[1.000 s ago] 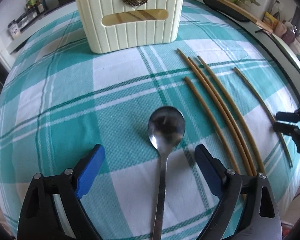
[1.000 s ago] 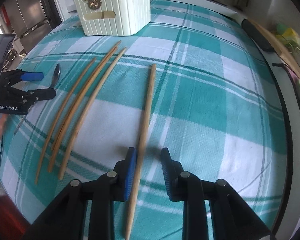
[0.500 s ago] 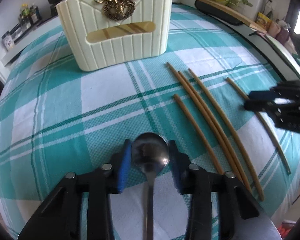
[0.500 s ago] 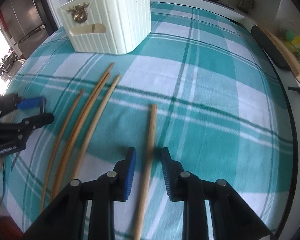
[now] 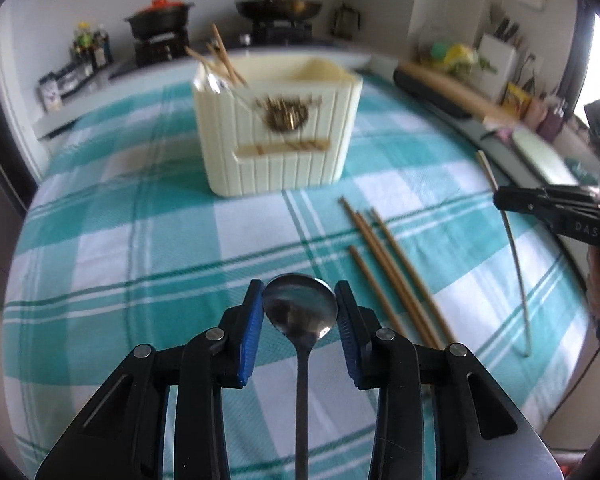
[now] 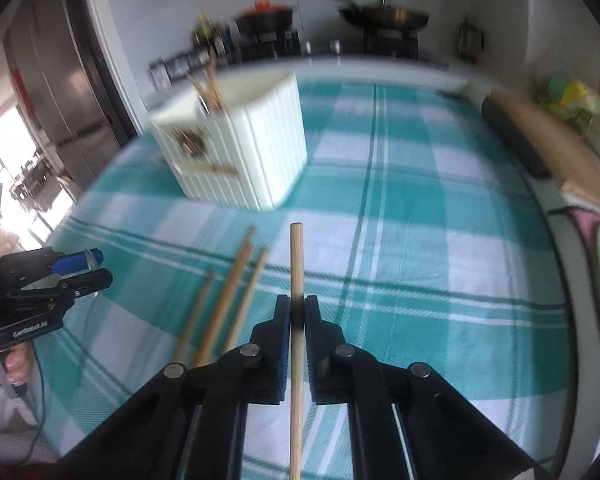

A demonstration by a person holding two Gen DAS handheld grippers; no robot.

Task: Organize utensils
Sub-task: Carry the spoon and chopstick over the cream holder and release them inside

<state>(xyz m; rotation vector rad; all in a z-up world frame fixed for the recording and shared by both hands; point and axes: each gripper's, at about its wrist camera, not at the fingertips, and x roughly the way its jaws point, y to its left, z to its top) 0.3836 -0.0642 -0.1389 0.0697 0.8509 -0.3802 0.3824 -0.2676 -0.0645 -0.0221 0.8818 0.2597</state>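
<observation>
- Both tools went up since earlier: left gripper point(image 5: 299, 314) clamped on spoon point(image 5: 300, 312), right gripper point(image 6: 296, 316) on chopstick point(image 6: 296, 264).
- Spoon bowl looks slippery; chopstick light, stiff, held near middle.
- Holder point(image 5: 278, 136) at 12 o'clock.

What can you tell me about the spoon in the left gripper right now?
The spoon is shiny grey metal with a rounded bowl and a slim straight handle running back under the left gripper. Its bowl sits between the blue pads, which press on both edges, concave side up, reflecting light. It looks lifted clear of the teal checked cloth, pointing toward the cream holder.
</observation>
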